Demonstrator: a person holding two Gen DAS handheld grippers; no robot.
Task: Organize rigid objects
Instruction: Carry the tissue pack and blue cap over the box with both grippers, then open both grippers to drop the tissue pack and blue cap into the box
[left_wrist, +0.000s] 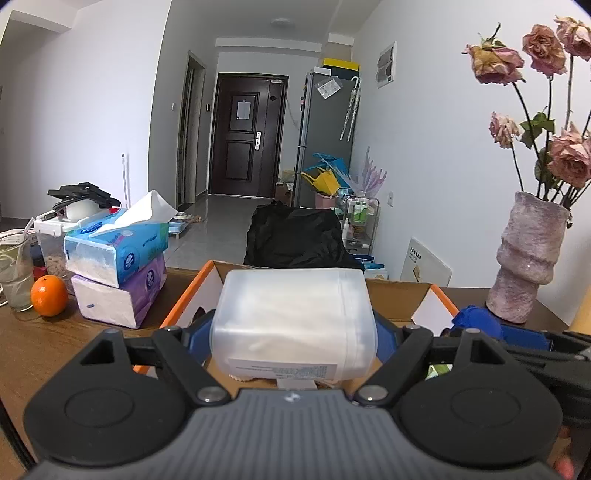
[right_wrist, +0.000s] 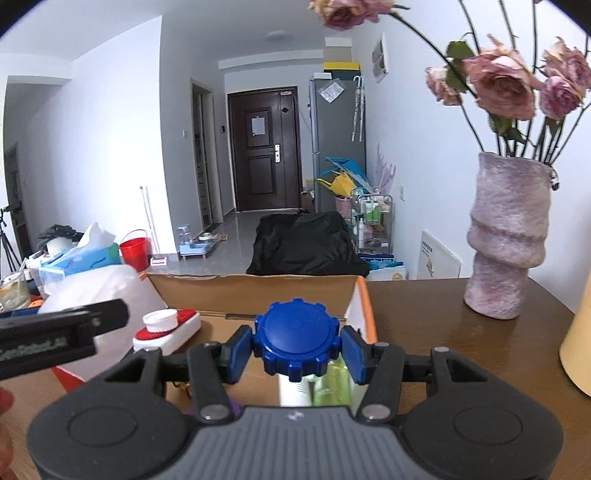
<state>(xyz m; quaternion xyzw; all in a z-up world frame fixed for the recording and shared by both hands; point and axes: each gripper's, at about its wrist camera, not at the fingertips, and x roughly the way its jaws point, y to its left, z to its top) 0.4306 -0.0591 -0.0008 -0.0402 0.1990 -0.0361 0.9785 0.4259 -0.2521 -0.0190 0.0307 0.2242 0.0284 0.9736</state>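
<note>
While both tools hang over the open cardboard box with orange-edged flaps (right_wrist: 364, 295) on the brown wooden table (left_wrist: 33, 343), each grips something. Above the box, the left gripper (left_wrist: 293, 332) clamps a translucent white plastic container with a printed label (left_wrist: 293, 317) between its blue pads. Over the box's right part, the right gripper (right_wrist: 297, 347) pinches a clear bottle with a ridged blue cap (right_wrist: 297, 338) — greenish liquid shows below the cap. Inside the box, at its left, lies a white container with a red top (right_wrist: 168, 330). Right of the box stands a pink textured vase of dried roses (right_wrist: 504, 236); left of it, stacked tissue packs (left_wrist: 118, 266) and an orange (left_wrist: 49, 295).
</note>
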